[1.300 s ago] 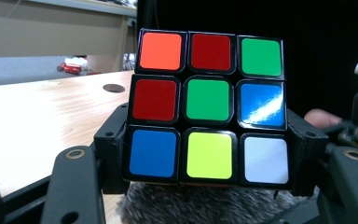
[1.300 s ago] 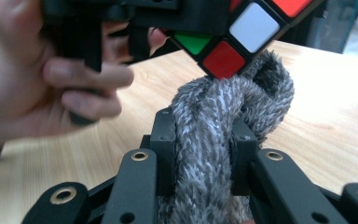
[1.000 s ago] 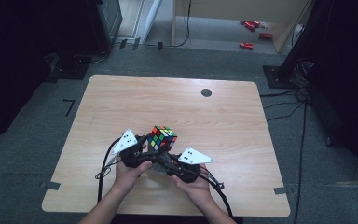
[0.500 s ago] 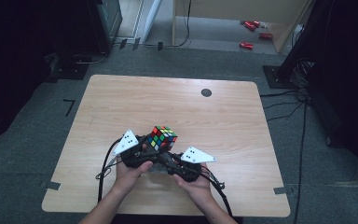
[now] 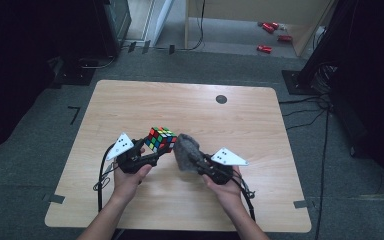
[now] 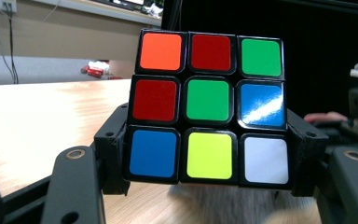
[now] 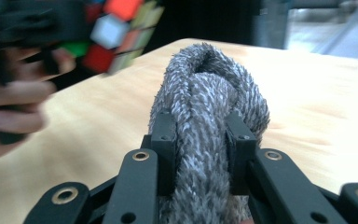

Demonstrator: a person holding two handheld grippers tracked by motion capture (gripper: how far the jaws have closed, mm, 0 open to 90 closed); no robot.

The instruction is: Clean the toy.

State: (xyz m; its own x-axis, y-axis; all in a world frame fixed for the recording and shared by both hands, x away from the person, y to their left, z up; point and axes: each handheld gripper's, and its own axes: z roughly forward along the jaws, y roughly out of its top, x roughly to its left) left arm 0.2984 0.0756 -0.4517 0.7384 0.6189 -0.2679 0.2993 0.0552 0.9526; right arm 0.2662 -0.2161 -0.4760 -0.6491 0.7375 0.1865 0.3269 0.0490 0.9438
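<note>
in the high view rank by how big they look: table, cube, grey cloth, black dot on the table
1. table
2. cube and grey cloth: look about alike, no clear order
3. black dot

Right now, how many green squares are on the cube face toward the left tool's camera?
2 green squares on the puzzle cube: one at the top right corner, one in the centre. The cube's other faces are hidden in that view.
</note>
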